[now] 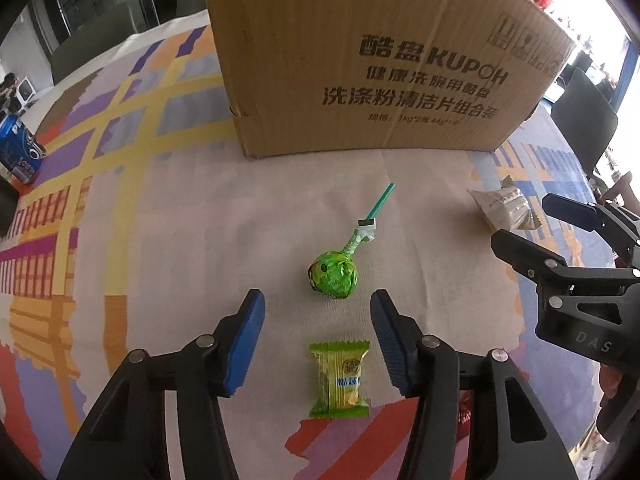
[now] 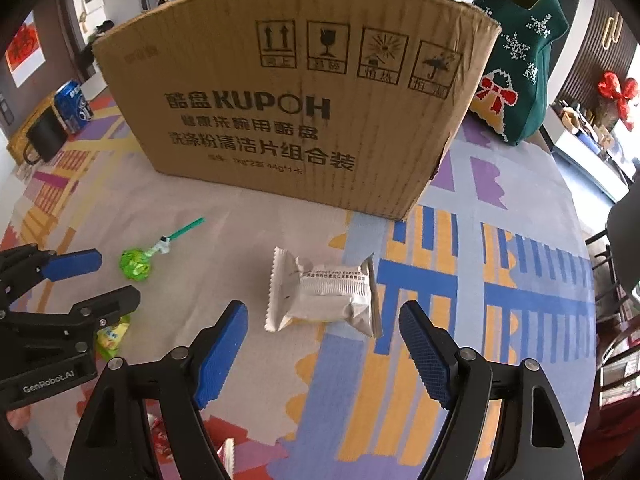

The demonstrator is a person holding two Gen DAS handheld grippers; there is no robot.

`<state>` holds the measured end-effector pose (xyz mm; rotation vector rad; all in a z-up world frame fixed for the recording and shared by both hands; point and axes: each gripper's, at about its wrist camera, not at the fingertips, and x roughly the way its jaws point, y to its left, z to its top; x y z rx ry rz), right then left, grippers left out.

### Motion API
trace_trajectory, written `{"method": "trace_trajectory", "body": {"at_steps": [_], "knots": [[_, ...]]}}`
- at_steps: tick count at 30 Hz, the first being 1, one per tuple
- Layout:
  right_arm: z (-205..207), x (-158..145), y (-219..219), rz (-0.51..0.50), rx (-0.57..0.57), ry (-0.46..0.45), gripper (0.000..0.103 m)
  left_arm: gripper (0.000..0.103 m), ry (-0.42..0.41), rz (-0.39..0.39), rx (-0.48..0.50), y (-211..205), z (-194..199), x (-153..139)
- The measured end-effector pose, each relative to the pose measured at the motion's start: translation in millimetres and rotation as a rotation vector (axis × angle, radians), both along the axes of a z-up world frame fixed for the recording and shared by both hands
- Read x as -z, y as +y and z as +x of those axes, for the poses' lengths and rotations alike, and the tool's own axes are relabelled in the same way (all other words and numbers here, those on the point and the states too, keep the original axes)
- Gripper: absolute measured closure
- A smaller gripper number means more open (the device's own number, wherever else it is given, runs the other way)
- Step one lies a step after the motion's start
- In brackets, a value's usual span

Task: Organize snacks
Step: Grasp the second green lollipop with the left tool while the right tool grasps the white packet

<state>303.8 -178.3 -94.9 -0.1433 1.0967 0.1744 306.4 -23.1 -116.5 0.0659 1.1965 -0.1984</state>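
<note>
A green-wrapped lollipop (image 1: 333, 277) with a teal stick lies on the patterned tablecloth, just ahead of my open left gripper (image 1: 318, 310). A green and yellow wrapped candy (image 1: 339, 380) lies below and between its blue fingers. A silver-white snack packet (image 2: 326, 294) lies just ahead of my open right gripper (image 2: 323, 318); it also shows in the left wrist view (image 1: 505, 206). A large cardboard box (image 2: 296, 108) stands behind the snacks. The lollipop (image 2: 137, 266) and the left gripper (image 2: 108, 278) show at the left of the right wrist view.
A blue soda can (image 2: 74, 106) and a black mug (image 2: 45, 136) stand at the far left. A green knitted Christmas bag (image 2: 516, 64) stands right of the box. Red wrapped sweets (image 2: 160, 436) lie near the front edge. Chairs stand beyond the table's right edge.
</note>
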Motion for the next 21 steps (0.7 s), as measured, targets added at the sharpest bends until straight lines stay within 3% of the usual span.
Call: {"method": "trace_trajectory", "body": {"at_steps": [8, 15, 17, 19, 21], "knots": [[11.6, 9.3, 4.7, -0.029, -0.01, 0.003, 0.024, 0.054, 0.004, -0.007, 0.004, -7.2, 11.2, 5.4], [20.2, 16.3, 9.1, -0.047, -0.002, 0.004, 0.025, 0.077, -0.002, -0.003, 0.008, -11.0, 18.4, 3.9], [20.4, 18.2, 9.9, -0.057, -0.004, 0.007, 0.03, 0.077, -0.004, -0.005, 0.012, -13.6, 19.1, 4.2], [20.6, 21.7, 12.9, -0.055, -0.015, 0.019, 0.042, 0.077, -0.011, -0.002, 0.016, -14.7, 18.1, 3.9], [19.5, 25.0, 11.2, -0.044, -0.019, 0.029, 0.046, 0.077, -0.011, -0.009, 0.016, -16.4, 18.1, 4.2]]}}
